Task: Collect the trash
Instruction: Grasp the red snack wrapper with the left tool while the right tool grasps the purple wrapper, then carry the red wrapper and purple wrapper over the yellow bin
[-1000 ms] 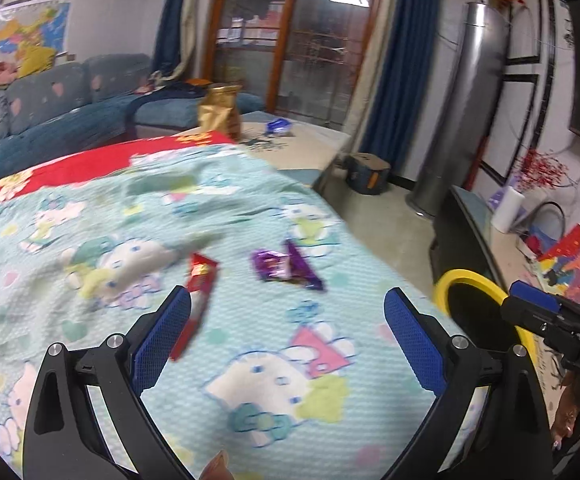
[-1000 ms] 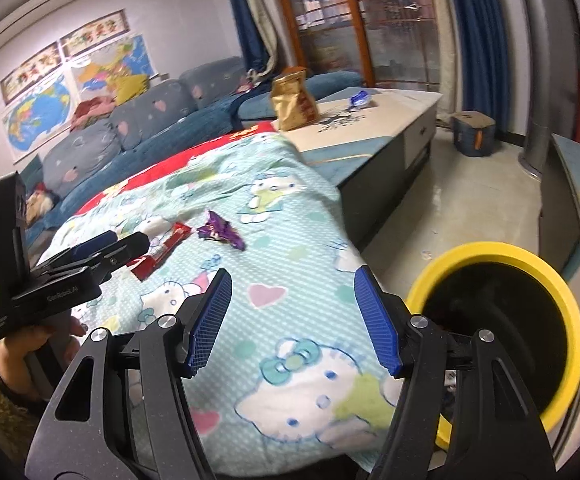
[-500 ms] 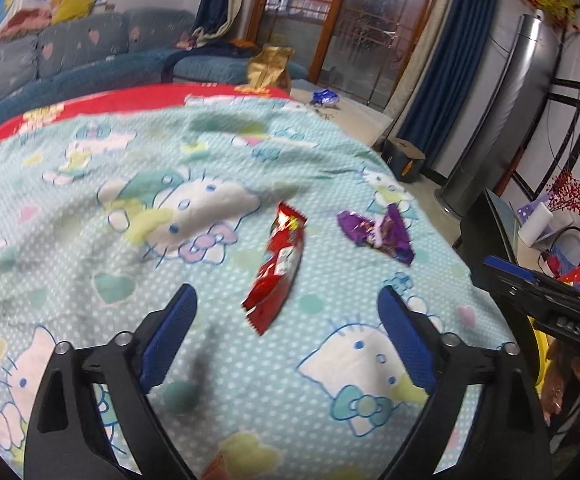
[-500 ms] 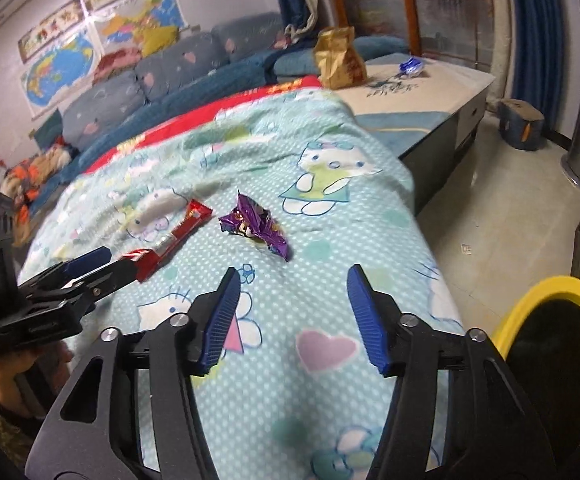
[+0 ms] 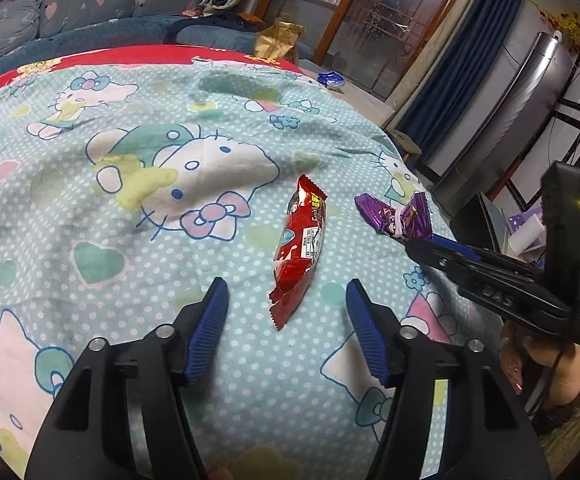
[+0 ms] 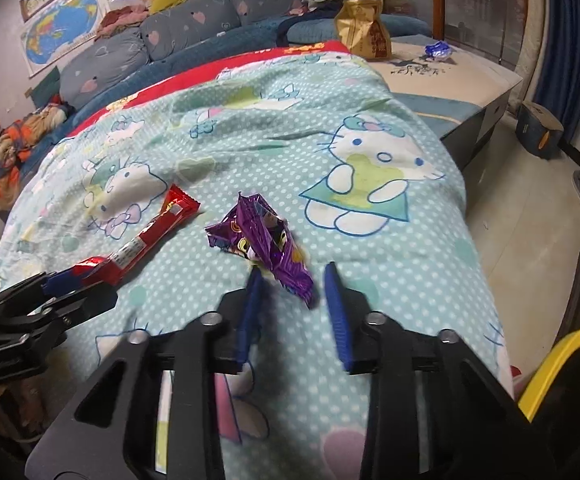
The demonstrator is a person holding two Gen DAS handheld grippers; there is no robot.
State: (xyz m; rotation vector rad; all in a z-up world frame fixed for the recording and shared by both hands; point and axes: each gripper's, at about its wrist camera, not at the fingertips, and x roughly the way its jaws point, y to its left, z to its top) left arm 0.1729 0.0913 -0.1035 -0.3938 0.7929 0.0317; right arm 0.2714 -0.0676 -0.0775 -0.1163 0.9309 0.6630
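Two close downward views, shared blanket (image 5: 137, 208)

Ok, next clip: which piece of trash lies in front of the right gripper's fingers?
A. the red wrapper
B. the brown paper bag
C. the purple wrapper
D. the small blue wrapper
C: in the right wrist view the crumpled purple wrapper lies on the blanket with its near end reaching between the right gripper fingers, while the red wrapper lies off toward the left gripper.

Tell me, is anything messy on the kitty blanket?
Yes. A red wrapper and a crumpled purple wrapper lie loose on the blanket, like litter, not in the yellow-rimmed bin beside it.
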